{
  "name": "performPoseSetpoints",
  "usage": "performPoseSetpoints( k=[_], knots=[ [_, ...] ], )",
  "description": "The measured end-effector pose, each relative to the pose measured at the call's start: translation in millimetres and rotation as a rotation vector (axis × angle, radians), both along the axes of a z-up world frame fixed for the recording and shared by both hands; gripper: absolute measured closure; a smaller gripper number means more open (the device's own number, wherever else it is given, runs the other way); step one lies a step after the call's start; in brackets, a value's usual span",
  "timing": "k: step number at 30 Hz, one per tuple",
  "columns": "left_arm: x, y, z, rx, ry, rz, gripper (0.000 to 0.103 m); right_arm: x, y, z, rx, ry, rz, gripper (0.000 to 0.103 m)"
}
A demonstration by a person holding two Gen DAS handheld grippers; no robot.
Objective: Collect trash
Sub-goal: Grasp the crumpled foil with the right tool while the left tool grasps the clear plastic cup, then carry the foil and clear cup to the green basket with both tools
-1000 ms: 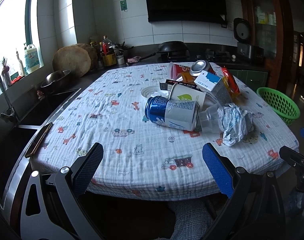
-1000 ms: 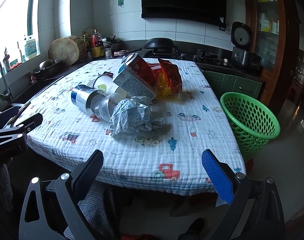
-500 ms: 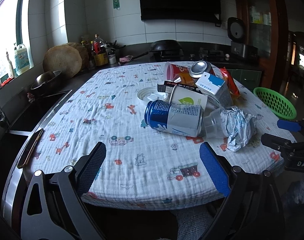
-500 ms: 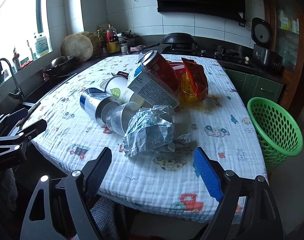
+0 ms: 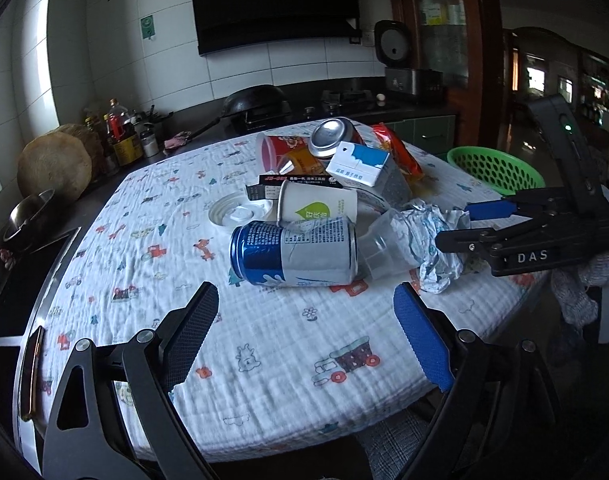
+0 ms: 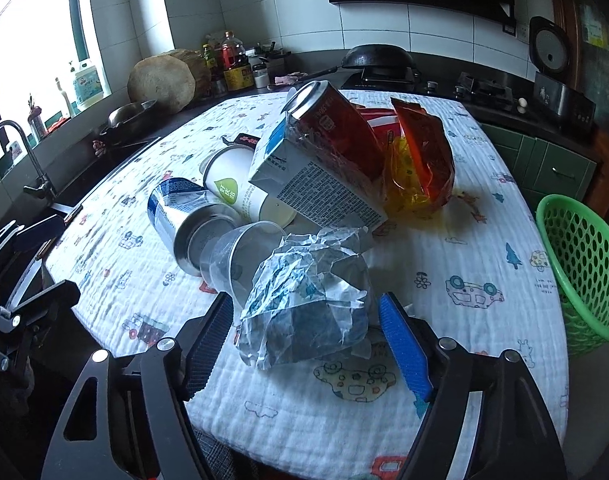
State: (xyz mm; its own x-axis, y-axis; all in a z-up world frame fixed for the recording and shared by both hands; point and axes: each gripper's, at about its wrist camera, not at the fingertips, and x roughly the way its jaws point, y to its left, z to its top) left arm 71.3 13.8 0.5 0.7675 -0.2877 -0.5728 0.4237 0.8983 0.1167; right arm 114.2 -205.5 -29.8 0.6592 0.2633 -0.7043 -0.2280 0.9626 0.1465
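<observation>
A: What trash is on the table?

B: A crumpled wrapper at six o'clock of the pile, with a clear plastic cup on its side touching it at ten.

A: And behind?

B: A dented blue can lying down, a paper cup on its side, a tilted milk carton, and a green basket at three o'clock.

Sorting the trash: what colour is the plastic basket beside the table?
Bright green, with a perforated wall: the round plastic basket shows best in the right wrist view.
</observation>
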Motion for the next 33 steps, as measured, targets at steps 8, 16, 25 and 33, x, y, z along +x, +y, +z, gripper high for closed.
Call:
performPoseSetpoints(
  k=[8, 16, 25, 33],
  knots=[
    [11.8, -19.8, -3.0, 0.056, 0.013, -0.164, 0.017, 27.7, 2.3, -12.0, 0.005, 0.065, 0.010, 0.040],
    [22.5, -53.3, -3.8, 0.136, 0.004, -0.366, 0.017, 26.3, -9.1, -11.0, 0.034, 0.096, 0.015, 0.053],
    [47.0, -85.6, -15.9, 0.244, 0.027, -0.564, 0.017, 2.5, -32.8, 1.2, 0.050, 0.080, -0.029, 0.058],
    [50.3, -96.0, -35.2, 0.336, 0.070, -0.706, 0.017, -17.7, -57.5, 1.5, 0.065, 0.090, -0.081, 0.058]
  ],
)
